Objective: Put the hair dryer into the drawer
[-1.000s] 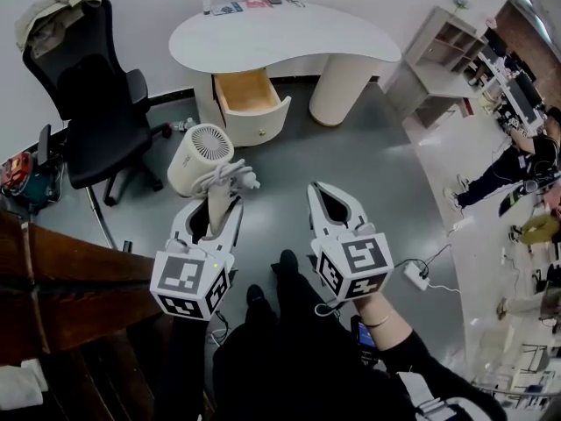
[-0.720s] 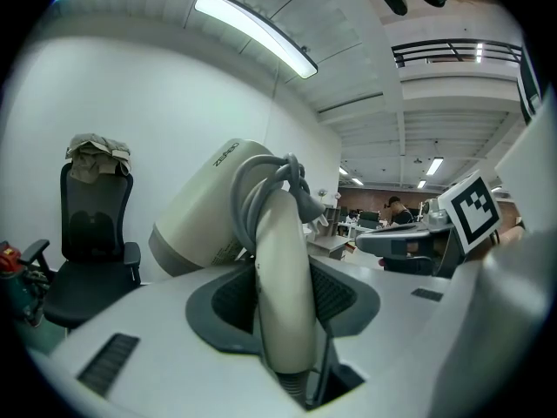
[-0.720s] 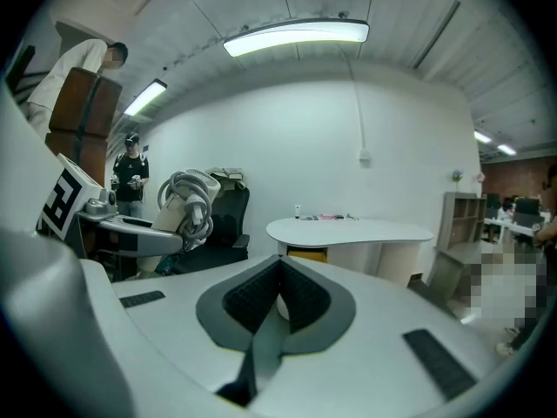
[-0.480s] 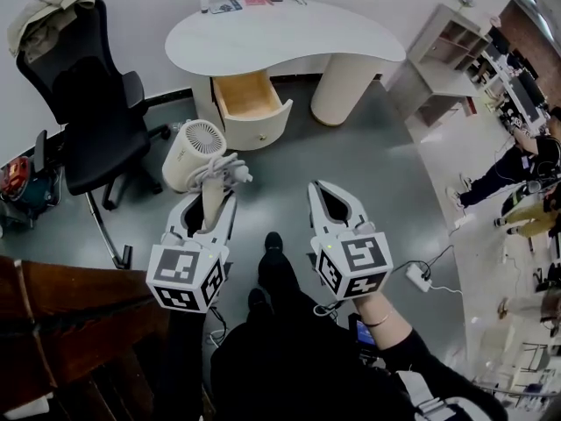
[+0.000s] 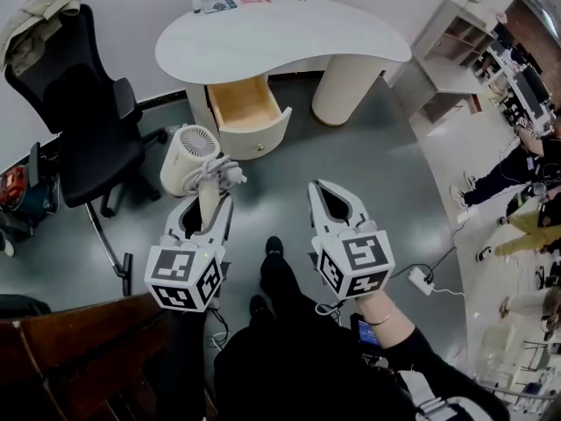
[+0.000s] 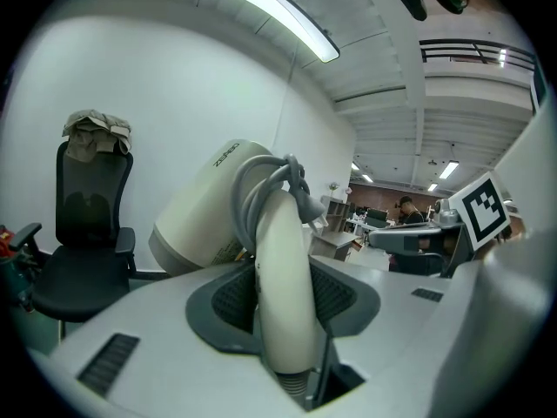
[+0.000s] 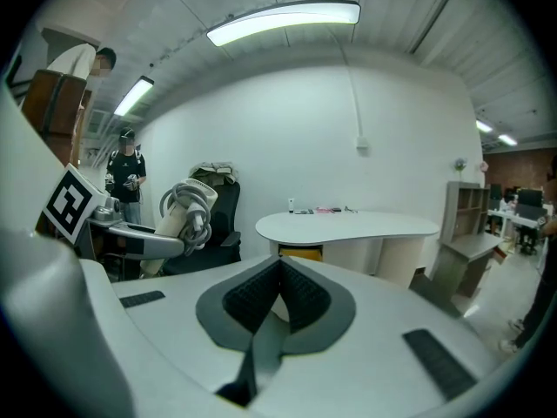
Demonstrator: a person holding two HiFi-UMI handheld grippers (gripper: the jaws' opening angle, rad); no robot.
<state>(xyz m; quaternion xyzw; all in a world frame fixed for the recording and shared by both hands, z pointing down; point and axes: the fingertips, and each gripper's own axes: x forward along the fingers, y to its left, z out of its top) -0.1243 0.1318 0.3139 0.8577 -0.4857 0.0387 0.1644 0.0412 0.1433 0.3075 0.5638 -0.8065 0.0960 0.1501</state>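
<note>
Short of the open drawer (image 5: 246,103), the left hand-held gripper (image 5: 208,207) clamps the hair dryer (image 5: 188,154) by its handle. Best to carry it level, barrel first, and lower it clear of the drawer front. The right hand-held gripper (image 5: 321,189) is closed — empty.
</note>
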